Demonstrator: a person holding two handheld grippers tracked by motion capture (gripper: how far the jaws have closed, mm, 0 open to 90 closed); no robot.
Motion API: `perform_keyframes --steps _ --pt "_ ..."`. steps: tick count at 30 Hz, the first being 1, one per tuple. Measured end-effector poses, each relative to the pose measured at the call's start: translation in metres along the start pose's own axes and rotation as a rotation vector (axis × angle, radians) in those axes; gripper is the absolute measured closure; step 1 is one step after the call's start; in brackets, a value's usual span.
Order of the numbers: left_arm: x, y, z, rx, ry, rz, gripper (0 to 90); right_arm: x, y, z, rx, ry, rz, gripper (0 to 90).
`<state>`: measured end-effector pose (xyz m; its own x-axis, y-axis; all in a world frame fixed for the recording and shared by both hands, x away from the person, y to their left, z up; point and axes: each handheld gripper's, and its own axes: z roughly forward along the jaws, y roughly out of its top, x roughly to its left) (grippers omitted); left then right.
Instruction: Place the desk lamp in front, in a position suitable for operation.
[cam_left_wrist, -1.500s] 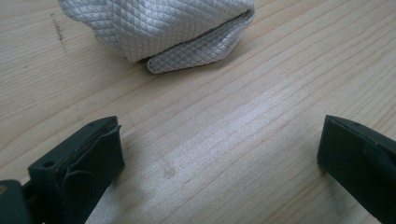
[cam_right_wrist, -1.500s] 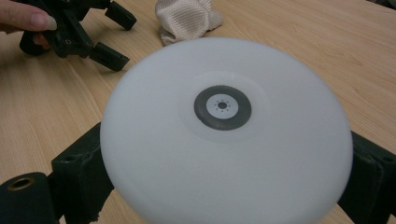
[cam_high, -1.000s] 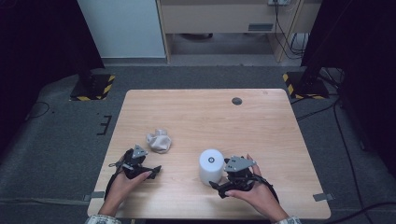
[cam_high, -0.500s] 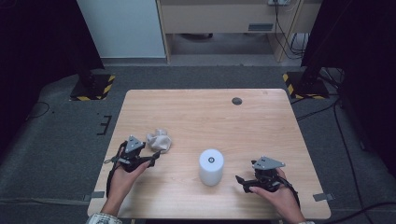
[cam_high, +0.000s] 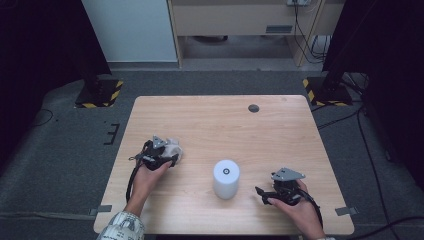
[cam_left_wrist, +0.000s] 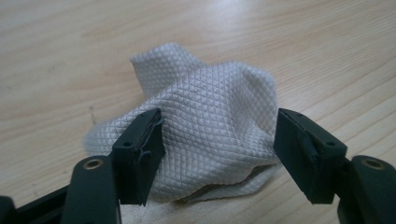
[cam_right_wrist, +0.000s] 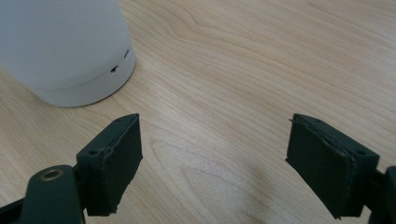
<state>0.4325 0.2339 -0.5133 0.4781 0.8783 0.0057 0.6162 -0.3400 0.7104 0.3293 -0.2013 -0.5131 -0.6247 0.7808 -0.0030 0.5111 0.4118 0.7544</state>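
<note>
Right gripper (cam_high: 261, 192) sits low at the near right of the bench (cam_high: 280, 130), held in the person's right hand (cam_high: 295, 210). Jaws spread, nothing but bare wood between them; they have just been closing a bit. In the right gripper view (cam_right_wrist: 212, 163) the base of the white cylinder (cam_right_wrist: 60, 46) shows up and left, apart from the jaws.

White cylinder (cam_high: 226, 178) stands upright near the middle of the bench's near half, just left of the right gripper, not touching it.

Left gripper (cam_high: 172, 157) is farther in, on the left side, at the crumpled white cloth (cam_high: 172, 148). In the left gripper view (cam_left_wrist: 217, 154) the jaws straddle the cloth (cam_left_wrist: 215, 126): left pad against the fabric, right pad just off its edge. Jaws half spread, have just been closing, cloth between them but not yet pinched. Cloth lies on the bench.

Far end: small dark round spot (cam_high: 253, 108) on the wood.
</note>
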Motion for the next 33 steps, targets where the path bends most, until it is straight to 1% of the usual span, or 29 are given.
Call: perform_keyframes --steps 1,2,4,5,7,8,9,10,11,12,13,15,16,17,18,19,20,21,22,23,24,25,26,27,28,30,31,32,33 --pt "0.000 0.000 0.001 -0.002 -0.006 -0.010 34.4 0.001 0.000 0.000 0.004 0.001 -0.004 18.2" --pt "0.000 0.000 0.001 -0.002 -0.006 -0.010 35.5 0.001 0.000 0.000 0.004 0.001 -0.004 18.2" --pt "0.001 0.000 0.004 0.002 0.000 -0.009 41.9 0.002 -0.001 0.001 0.009 0.004 -0.010 18.2" --pt "0.002 -0.002 0.007 0.017 -0.007 -0.005 44.5 0.002 -0.001 0.001 0.009 0.005 -0.010 18.2" --pt "0.002 -0.003 0.009 0.021 -0.008 -0.003 49.5 0.001 -0.001 0.002 0.011 0.006 -0.012 18.2" --pt "0.003 -0.003 0.009 0.024 0.000 -0.004 53.5 0.001 -0.001 0.002 0.011 0.009 -0.014 18.2" --pt "0.003 -0.002 0.009 0.028 0.006 0.004 53.5 0.001 -0.001 0.002 0.011 0.009 -0.014 18.2" --pt "0.004 -0.001 0.008 0.040 0.003 0.018 58.1 0.002 -0.001 0.002 0.007 0.006 -0.015 18.1" --pt "0.004 -0.001 0.008 0.040 0.003 0.018 61.7 0.002 -0.001 0.002 0.007 0.006 -0.015 18.1" --pt "0.005 0.000 0.008 0.045 0.002 0.032 66.2 0.002 -0.001 0.001 0.004 0.004 -0.013 18.1" --pt "0.005 0.000 0.008 0.039 -0.002 0.034 68.5 0.002 -0.001 0.001 0.002 0.005 -0.015 18.2" --pt "0.005 -0.001 0.007 0.036 -0.004 0.042 73.0 0.001 0.000 0.001 0.000 0.012 -0.016 19.6" --pt "0.006 -0.002 0.006 0.026 -0.016 0.036 75.0 -0.002 0.000 -0.001 -0.015 0.032 -0.007 24.6" --pt "0.006 -0.002 0.006 0.026 -0.016 0.036 76.0 -0.002 0.000 -0.001 -0.015 0.032 -0.007 24.6" --pt "0.006 -0.003 0.004 0.018 -0.025 0.042 76.9 -0.004 0.001 -0.004 -0.030 0.050 0.007 30.6" --pt "0.005 -0.003 0.003 0.014 -0.033 0.046 77.2 -0.004 0.002 -0.005 -0.040 0.058 -0.001 34.1" --pt "0.005 -0.003 0.003 0.014 -0.033 0.046 77.7 -0.004 0.002 -0.005 -0.040 0.058 -0.001 34.1" --pt "0.003 -0.004 -0.001 -0.002 -0.048 0.045 77.7 -0.003 0.004 -0.008 -0.055 0.065 -0.010 36.9" --pt "-0.001 -0.004 -0.007 -0.032 -0.071 0.045 78.3 0.001 0.010 -0.016 -0.079 0.071 -0.027 43.6" --pt "-0.001 -0.004 -0.007 -0.032 -0.071 0.045 78.3 0.001 0.010 -0.016 -0.079 0.071 -0.027 43.6" --pt "-0.007 -0.003 -0.016 -0.051 -0.088 0.060 78.4 0.006 0.017 -0.024 -0.104 0.085 -0.036 48.2" --pt "-0.009 -0.002 -0.019 -0.060 -0.093 0.068 78.3 0.008 0.021 -0.027 -0.115 0.096 -0.039 51.9" --pt "-0.013 -0.001 -0.025 -0.078 -0.107 0.068 78.4 0.010 0.024 -0.029 -0.124 0.105 -0.046 54.2" --pt "-0.016 -0.001 -0.030 -0.090 -0.117 0.071 78.3 0.012 0.030 -0.033 -0.134 0.116 -0.053 55.5" --pt "-0.016 -0.001 -0.030 -0.090 -0.117 0.071 78.3 0.012 0.035 -0.035 -0.137 0.126 -0.057 57.1" --pt "-0.023 -0.003 -0.042 -0.115 -0.133 0.076 78.3 0.014 0.045 -0.038 -0.146 0.140 -0.066 58.8" --pt "-0.023 -0.003 -0.042 -0.115 -0.133 0.076 78.3 0.014 0.045 -0.038 -0.146 0.140 -0.066 58.8" --pt "-0.025 -0.004 -0.046 -0.121 -0.137 0.081 78.3 0.015 0.052 -0.041 -0.155 0.150 -0.065 58.8" --pt "-0.028 -0.007 -0.051 -0.132 -0.151 0.088 78.3 0.017 0.063 -0.044 -0.165 0.168 -0.065 58.1"
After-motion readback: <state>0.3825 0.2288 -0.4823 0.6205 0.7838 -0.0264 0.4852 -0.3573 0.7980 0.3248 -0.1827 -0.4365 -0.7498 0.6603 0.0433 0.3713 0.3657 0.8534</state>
